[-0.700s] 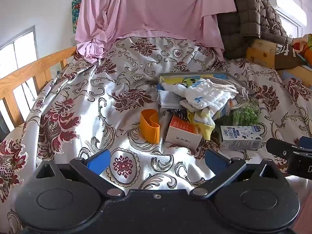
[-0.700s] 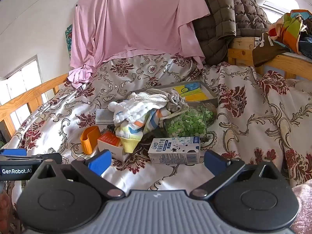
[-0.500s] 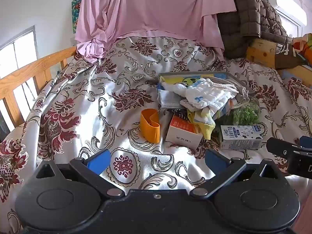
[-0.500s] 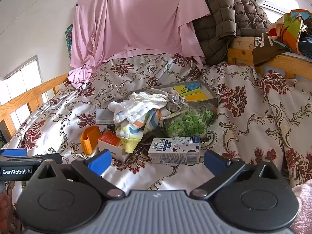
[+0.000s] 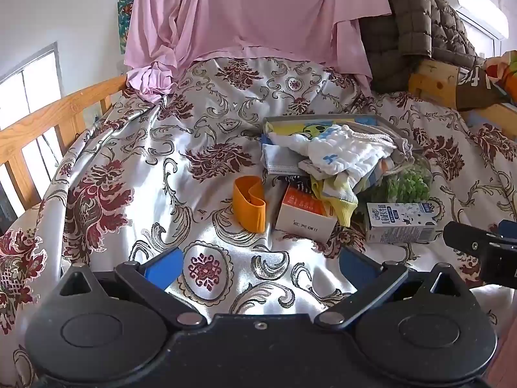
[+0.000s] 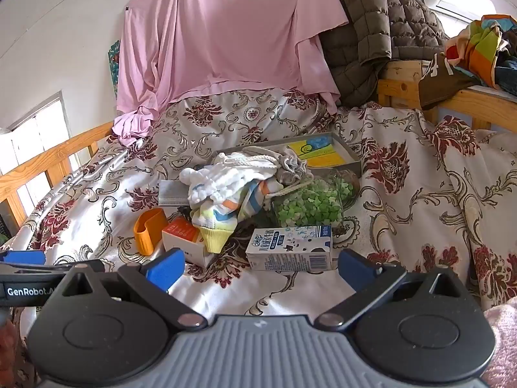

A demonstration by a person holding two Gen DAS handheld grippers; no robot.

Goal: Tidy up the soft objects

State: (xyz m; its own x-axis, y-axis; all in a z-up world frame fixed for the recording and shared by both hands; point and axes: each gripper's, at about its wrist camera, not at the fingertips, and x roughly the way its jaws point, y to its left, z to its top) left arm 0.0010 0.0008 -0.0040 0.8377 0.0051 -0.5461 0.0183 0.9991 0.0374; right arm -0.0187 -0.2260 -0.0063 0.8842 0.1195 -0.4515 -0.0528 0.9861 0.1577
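Hovering low over the bedspread [image 5: 206,200], both grippers have their jaws wide apart and empty. Just ahead of the right gripper [image 6: 260,266] lies a milk carton [image 6: 289,252], its long side across the jaws. Beyond it, slightly left, sits the pile of soft cloths [image 6: 232,187], draped over an orange box [image 6: 184,236]. From the left gripper [image 5: 258,263] the pile [image 5: 342,161] lies ahead and to the right, so the right one looks nearer. A tray [image 6: 352,156] sits behind.
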